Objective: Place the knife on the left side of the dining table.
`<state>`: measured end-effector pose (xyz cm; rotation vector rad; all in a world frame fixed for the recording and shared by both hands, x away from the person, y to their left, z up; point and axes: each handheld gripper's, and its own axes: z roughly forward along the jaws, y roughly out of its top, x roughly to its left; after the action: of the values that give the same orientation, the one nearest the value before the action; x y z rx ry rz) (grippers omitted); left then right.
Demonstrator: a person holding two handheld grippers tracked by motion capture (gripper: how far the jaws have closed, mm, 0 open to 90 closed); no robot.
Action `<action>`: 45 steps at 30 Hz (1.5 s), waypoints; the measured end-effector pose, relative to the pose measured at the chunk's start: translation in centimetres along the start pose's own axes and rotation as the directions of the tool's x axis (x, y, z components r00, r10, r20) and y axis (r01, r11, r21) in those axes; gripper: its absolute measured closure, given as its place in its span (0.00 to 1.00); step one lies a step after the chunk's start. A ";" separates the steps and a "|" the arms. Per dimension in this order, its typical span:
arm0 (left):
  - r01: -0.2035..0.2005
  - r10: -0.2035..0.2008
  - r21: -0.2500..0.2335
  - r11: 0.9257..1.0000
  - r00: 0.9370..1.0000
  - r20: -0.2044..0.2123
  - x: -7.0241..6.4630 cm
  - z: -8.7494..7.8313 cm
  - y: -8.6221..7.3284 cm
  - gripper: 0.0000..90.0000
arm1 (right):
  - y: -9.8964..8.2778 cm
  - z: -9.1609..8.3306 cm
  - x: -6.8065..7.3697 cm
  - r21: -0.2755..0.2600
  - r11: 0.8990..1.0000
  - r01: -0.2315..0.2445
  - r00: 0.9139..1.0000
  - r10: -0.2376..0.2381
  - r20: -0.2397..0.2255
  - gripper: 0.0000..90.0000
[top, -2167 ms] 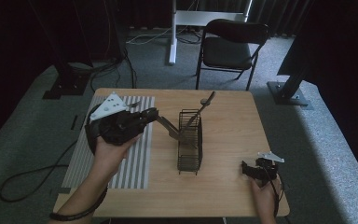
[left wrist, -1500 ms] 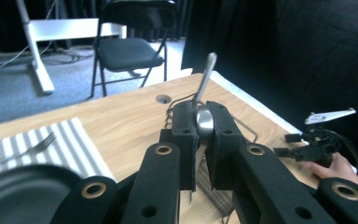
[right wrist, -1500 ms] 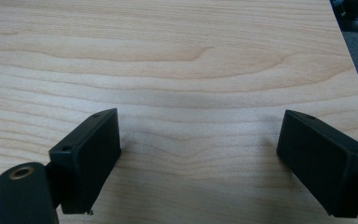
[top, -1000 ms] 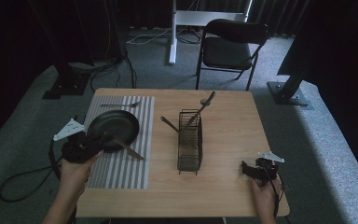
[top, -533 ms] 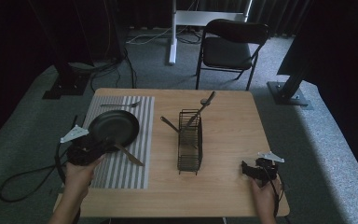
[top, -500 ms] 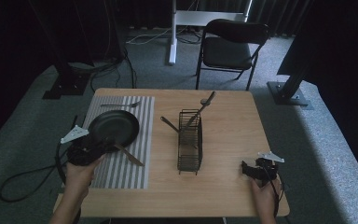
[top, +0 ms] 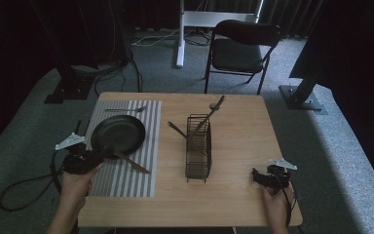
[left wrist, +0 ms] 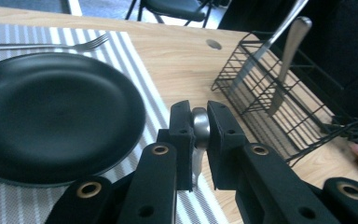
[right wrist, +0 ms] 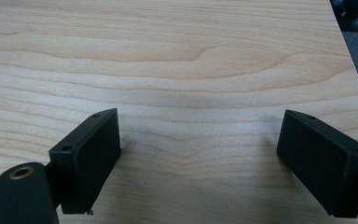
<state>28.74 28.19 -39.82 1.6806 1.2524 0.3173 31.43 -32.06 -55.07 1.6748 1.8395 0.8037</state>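
High view: the left gripper (top: 95,157) sits at the left edge of the table (top: 243,146), its jaws pinching the handle of a knife (top: 126,161) whose blade lies slanted across the striped placemat (top: 126,180), just below the black plate (top: 118,134). The log of the jaws shows them easing open a touch, yet the handle is between the pads. A fork (top: 125,109) lies along the mat's far edge, beyond the plate. Right of the mat stands a black wire caddy (top: 198,146) with two utensils leaning out of it. The right gripper (top: 255,176) rests near the table's front right corner, well apart from everything else.

Left gripper view: the two black jaws stand close together with the knife's rounded metal handle (left wrist: 200,135) clamped between the pads, its length running down behind them toward the mat (left wrist: 168,116). The plate (left wrist: 51,112) lies just to the left, the fork (left wrist: 42,45) beyond it, and the caddy (left wrist: 279,102) stands off to the right with cutlery upright inside.

Right gripper view: the jaws are spread wide over bare wood (right wrist: 191,70), with nothing between them.
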 end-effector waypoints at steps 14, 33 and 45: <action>0.075 -0.072 0.053 0.996 0.995 -0.062 3.6 -0.8 -1.5 0.81 | 0.0 0.0 0.0 0.000 1.000 0.001 1.000 -0.001 0.000 0.14; 0.148 -0.134 0.126 0.981 0.984 -0.113 8.2 -0.3 -4.6 0.68 | 0.0 0.0 0.0 0.000 1.000 0.001 1.000 -0.001 0.000 0.14; 0.180 -0.161 0.174 0.968 0.980 -0.116 9.9 0.2 -6.1 0.65 | 0.0 0.0 0.0 0.000 1.000 -0.001 1.000 0.001 0.000 0.14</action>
<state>29.60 36.34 -48.03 1.7136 1.5314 0.1891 31.42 -32.05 -55.07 1.6756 1.8392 0.8039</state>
